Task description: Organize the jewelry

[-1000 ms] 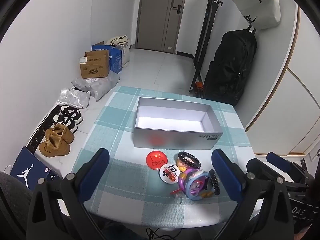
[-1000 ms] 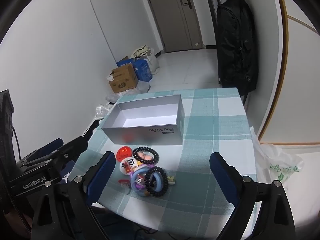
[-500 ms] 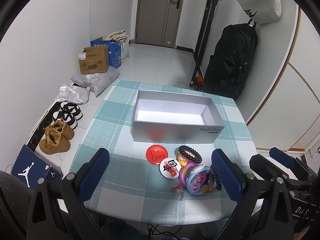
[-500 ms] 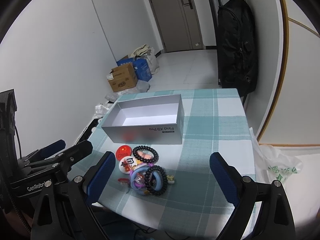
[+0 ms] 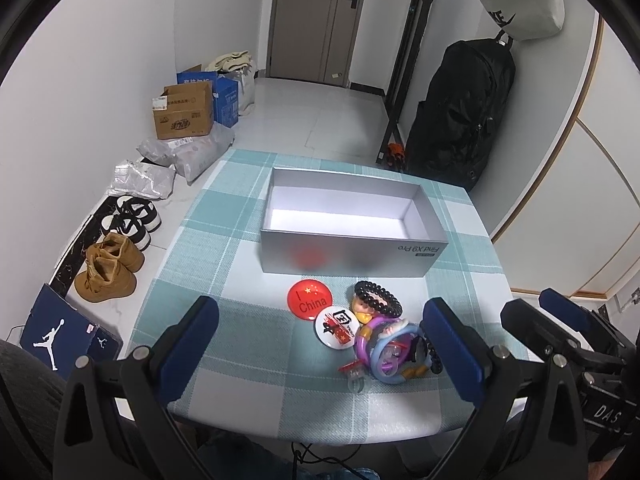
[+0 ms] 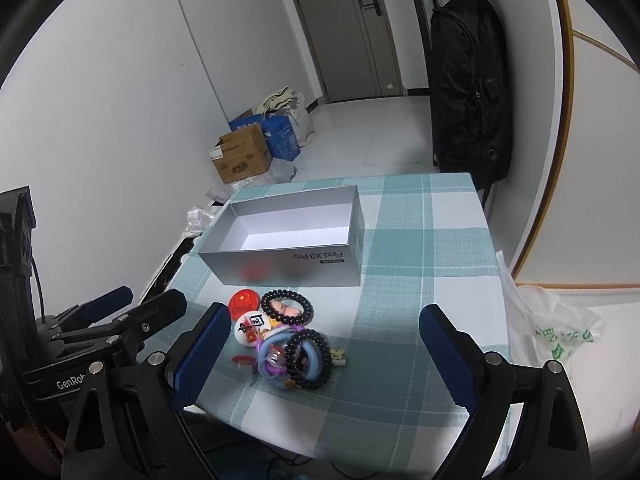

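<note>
On the checked teal-and-white surface sits an open silver phone box marked "Find X9 Pro", nothing in it as far as I can see, and the jewelry pile is just in front of its near wall, not touching it. Closest to the box is a red "China" badge with a white badge overlapping its near edge, and beside those a black bead bracelet lying over a small doll-like figure. Nearer the surface's front edge there's a tangle of purple and blue rings with a second black bead bracelet leaning across it, plus a little yellow flower charm just to the side. Left gripper hovers above the front edge with jaws spread wide, gripping nothing. Right gripper is the same deal, jaws wide apart and empty, pile sitting between them in its view.
</note>
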